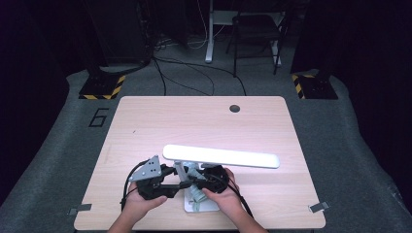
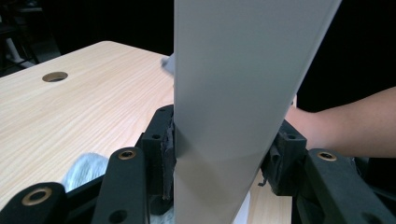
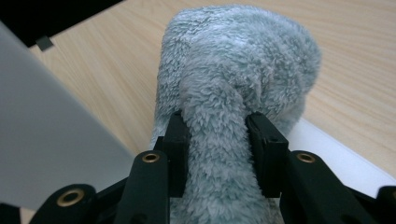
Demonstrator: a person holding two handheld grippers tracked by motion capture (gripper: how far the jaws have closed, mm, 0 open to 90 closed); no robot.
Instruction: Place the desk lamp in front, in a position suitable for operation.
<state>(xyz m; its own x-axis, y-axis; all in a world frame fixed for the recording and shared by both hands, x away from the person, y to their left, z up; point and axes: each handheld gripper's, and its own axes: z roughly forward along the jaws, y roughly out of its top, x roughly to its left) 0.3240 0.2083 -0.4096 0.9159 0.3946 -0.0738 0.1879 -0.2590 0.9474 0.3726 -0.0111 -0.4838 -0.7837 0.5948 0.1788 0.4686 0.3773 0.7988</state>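
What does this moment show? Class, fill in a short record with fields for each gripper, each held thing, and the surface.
Left gripper: shut on the lamp's flat white arm
Right gripper: shut on a fold of the fluffy cloth
Lamp: white desk lamp, long head level above the table, base near the front edge
Cloth: pale grey-green, resting on the lamp base
Table: light wood

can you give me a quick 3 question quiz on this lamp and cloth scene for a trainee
1. True or false: the left gripper is clamped on the white lamp arm.
2. What does the right gripper hold: A a sponge, B a fluffy grey cloth, C a cable?
3. Fill in: the lamp's base stands on the wooden ____.

Key
1. True; its jaws sit on both sides of the arm.
2. B; the jaws pinch a fold of it.
3. table
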